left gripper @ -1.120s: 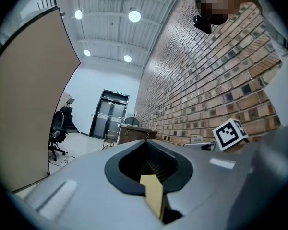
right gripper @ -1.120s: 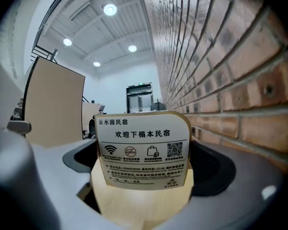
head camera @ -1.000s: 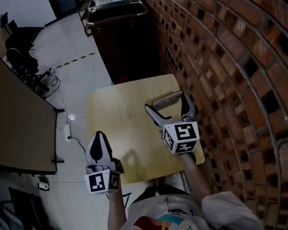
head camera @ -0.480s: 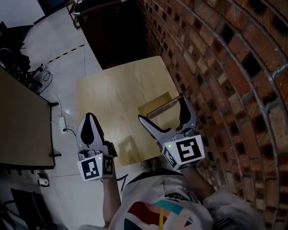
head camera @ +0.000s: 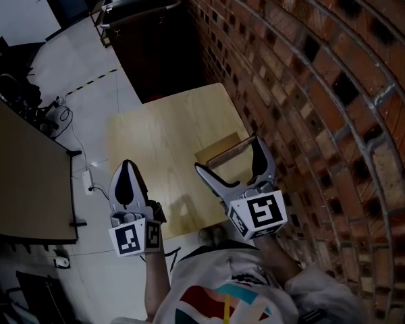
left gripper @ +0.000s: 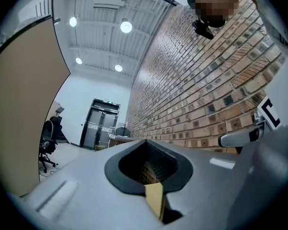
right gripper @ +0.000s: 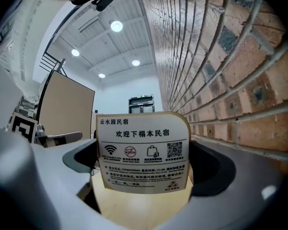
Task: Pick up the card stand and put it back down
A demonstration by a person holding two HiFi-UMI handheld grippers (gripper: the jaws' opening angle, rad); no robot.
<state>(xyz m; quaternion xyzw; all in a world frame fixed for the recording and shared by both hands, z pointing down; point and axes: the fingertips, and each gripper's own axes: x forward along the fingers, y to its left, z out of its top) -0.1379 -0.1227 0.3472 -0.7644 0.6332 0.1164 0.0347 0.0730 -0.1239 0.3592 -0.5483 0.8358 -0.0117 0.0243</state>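
The card stand [head camera: 233, 150], a pale card with printed signs and text, is held crosswise between the jaws of my right gripper [head camera: 229, 156], which is shut on it. It hangs above the near right part of the wooden table [head camera: 162, 133] and casts a shadow there. In the right gripper view the card stand [right gripper: 143, 152] stands upright and fills the gap of the right gripper [right gripper: 144, 169]. My left gripper [head camera: 125, 169] is shut and empty, off the table's near left edge. In the left gripper view the left gripper [left gripper: 146, 150] points along the brick wall.
A brick wall [head camera: 310, 100] runs close along the table's right side. A dark cabinet [head camera: 155, 39] stands behind the table. A brown partition [head camera: 20, 174] is at the left, with cables [head camera: 88, 174] on the white floor.
The right gripper has lifted the card stand off the table's far right and brought it nearer the person. In the last half second hardly anything moved. The left gripper stays shut.
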